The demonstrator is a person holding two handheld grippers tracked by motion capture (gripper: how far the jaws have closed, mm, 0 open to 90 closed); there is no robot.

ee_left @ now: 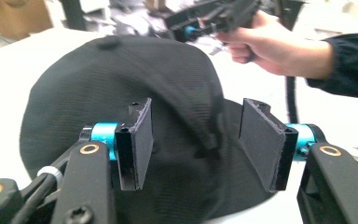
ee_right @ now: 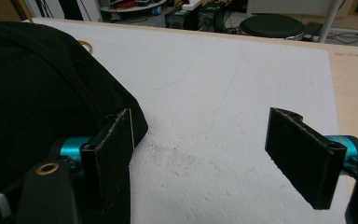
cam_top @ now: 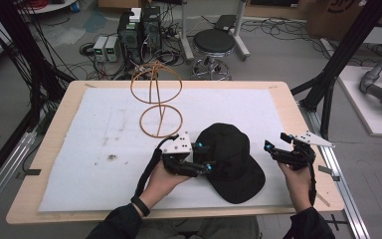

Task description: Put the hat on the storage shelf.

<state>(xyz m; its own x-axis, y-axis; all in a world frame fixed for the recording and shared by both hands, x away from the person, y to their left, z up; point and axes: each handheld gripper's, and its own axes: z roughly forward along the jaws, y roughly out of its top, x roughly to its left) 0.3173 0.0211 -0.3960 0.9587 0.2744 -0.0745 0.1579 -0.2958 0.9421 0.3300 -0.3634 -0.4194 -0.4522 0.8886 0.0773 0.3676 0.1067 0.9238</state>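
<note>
A black baseball cap (cam_top: 231,157) lies on the white mat, its brim pointing toward the table's front edge. My left gripper (cam_top: 204,156) is open at the cap's left side. In the left gripper view the cap's crown (ee_left: 121,84) bulges between and beyond the two pads, and the left gripper (ee_left: 196,140) is not closed on it. My right gripper (cam_top: 275,141) is open, just right of the cap and apart from it. In the right gripper view the cap (ee_right: 37,84) lies beside the left pad, and bare mat lies between the jaws of the right gripper (ee_right: 200,149).
An orange wire stand (cam_top: 156,97) made of two hoops stands upright on the white mat (cam_top: 104,129) behind the cap. The wooden table edge (cam_top: 308,124) runs along the right. Computers (cam_top: 139,30) and a stool (cam_top: 214,42) are on the floor behind the table.
</note>
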